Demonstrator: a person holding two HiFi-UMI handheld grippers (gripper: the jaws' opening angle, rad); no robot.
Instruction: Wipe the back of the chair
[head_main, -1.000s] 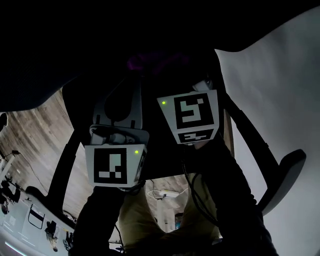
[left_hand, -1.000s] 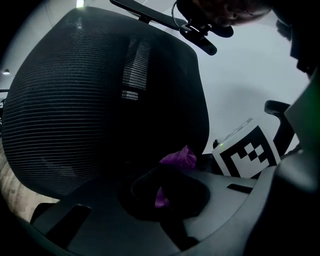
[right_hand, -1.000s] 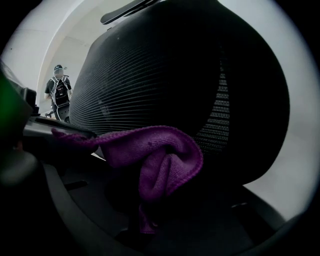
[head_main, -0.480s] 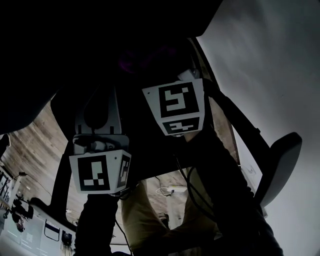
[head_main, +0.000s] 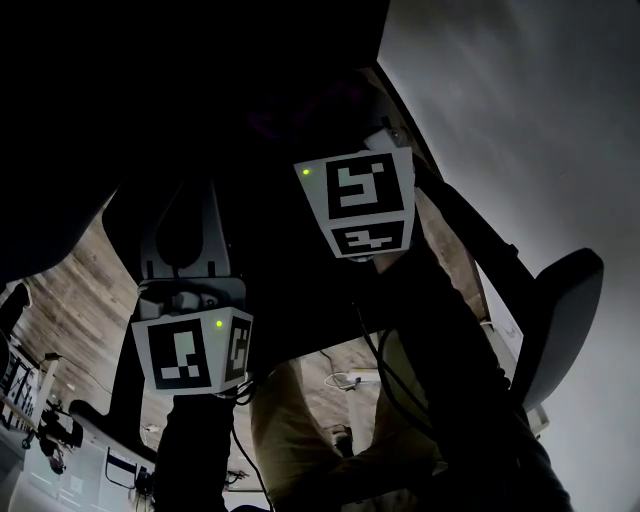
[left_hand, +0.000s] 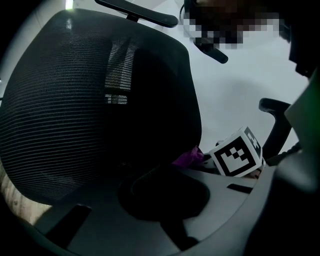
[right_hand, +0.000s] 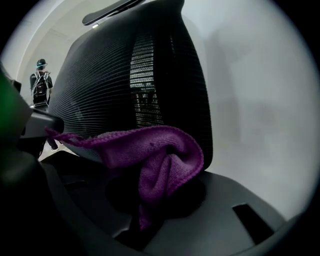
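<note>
- The chair back (right_hand: 115, 85) fills the left and the middle of the right gripper view; its right edge curves down, and beyond this edge there is only a plain pale wall (right_hand: 260, 100), so this side is free
- On the left side, an armrest (right_hand: 42, 122) stands near and a person (right_hand: 41, 82) stands far behind
- In the head view, the second armrest (head_main: 560, 320) is out at the right, and a wooden floor (head_main: 70, 300) shows at the left
- The chair back stands upright, with its long axis going up to the headrest (left_hand: 145, 12); its outline is rounded
- Its surface is a black mesh with fine horizontal ribs, partly see-through near the top
- The right gripper (right_hand: 152, 200) has its jaws closed on a purple cloth (right_hand: 160, 160); the cloth is soft, with a knitted pile, folded in a loose bunch, and one flap stretches to the left
- The cloth is in front of the lower mesh, close to the right edge; whether it presses on the mesh I cannot tell
- The left gripper (left_hand: 165, 192) shows its jaws together as one dark mass with nothing between, facing the lower chair back
- The right gripper's marker cube (left_hand: 237, 155) is just beside it at the right
</note>
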